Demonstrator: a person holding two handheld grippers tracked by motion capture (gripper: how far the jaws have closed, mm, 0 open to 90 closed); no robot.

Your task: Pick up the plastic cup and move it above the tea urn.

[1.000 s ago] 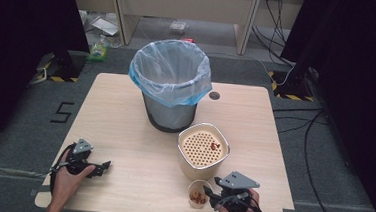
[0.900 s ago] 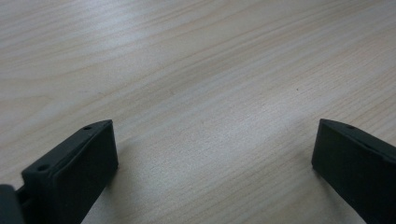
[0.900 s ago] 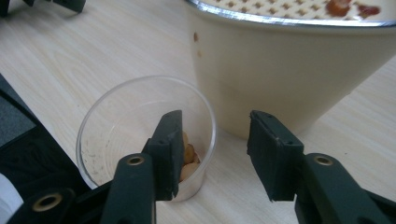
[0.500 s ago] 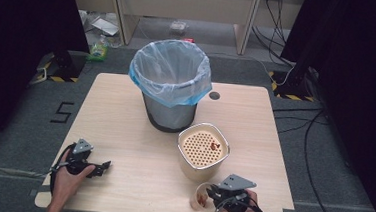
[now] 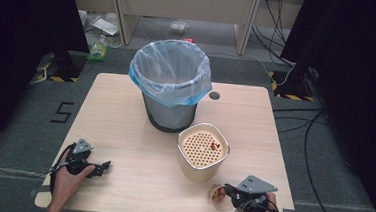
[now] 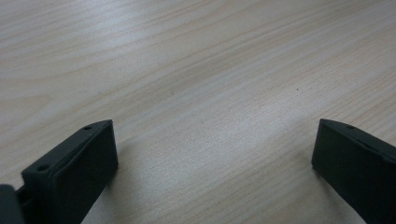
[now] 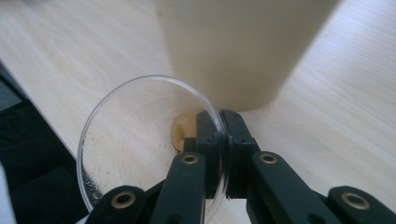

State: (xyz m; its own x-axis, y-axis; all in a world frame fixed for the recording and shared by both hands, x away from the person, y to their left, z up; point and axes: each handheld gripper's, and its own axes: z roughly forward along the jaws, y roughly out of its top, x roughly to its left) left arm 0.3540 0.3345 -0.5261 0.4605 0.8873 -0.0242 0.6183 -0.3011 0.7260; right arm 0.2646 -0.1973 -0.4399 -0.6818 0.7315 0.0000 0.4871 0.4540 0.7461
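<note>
Just beside the clear cup (image 7: 140, 140), perhaps touching, stands the beige container (image 7: 233, 51).

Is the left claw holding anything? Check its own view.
No, the left claw stands open over the bare table, with nothing between its jaws.

The cream container (image 7: 243, 46), blurred, is cut off at top.

On the surface (image 5: 125, 111) in front of you, the bin (image 5: 170, 87) stands at the far middle. The strainer pot (image 5: 202, 154) sits just nearer and to its right. The small cup (image 5: 217, 195) lies at the near edge, just before the pot, with your right hand-held gripper (image 5: 228, 191) beside it. Your left hand-held gripper (image 5: 102, 167) rests at the near left, well apart.
</note>
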